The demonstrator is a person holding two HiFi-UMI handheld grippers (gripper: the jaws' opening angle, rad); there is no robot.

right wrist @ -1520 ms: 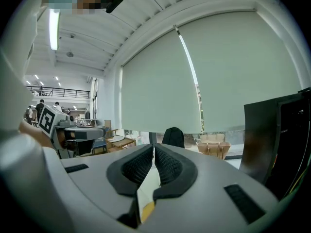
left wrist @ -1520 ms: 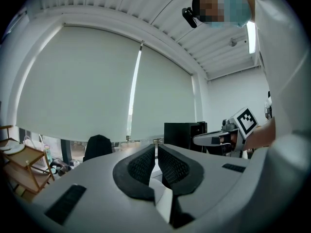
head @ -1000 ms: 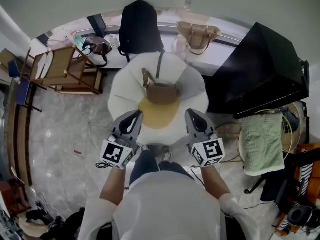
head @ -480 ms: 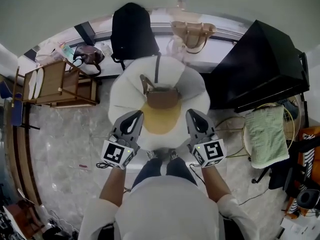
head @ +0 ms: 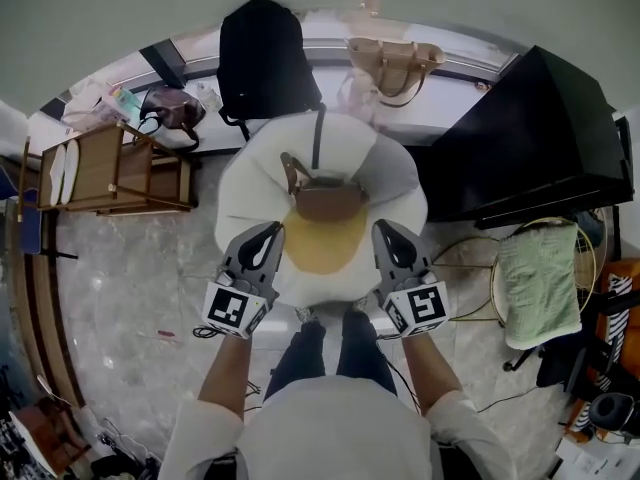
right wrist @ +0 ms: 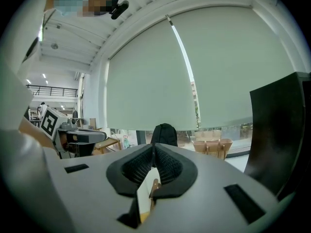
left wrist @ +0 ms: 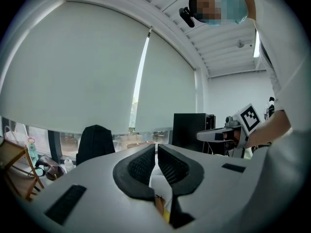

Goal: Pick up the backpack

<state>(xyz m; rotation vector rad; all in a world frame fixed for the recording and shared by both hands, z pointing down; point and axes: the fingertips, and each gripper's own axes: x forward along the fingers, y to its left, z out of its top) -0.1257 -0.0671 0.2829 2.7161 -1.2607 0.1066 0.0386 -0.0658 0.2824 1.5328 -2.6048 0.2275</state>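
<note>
A black backpack [head: 266, 58] stands upright against the window ledge at the far side, behind a round white beanbag seat [head: 380, 168]. It also shows in the left gripper view as a dark shape [left wrist: 95, 142] and in the right gripper view as a dark hump [right wrist: 164, 134]. My left gripper [head: 270, 234] and right gripper [head: 385, 231] hover side by side over the seat's near edge, both shut with nothing between the pads. Both are well short of the backpack.
A brown handbag [head: 325, 196] lies on a yellow cushion [head: 320, 243] on the seat. A tan tote [head: 393, 66] sits on the ledge. A wooden rack [head: 110, 168] stands left, a black cabinet [head: 530, 138] right, a chair with a green towel [head: 540, 283] far right.
The person has stepped forward, so the seat and backpack sit slightly nearer and more centred. Both grippers stay shut and keep their places in the head view.
</note>
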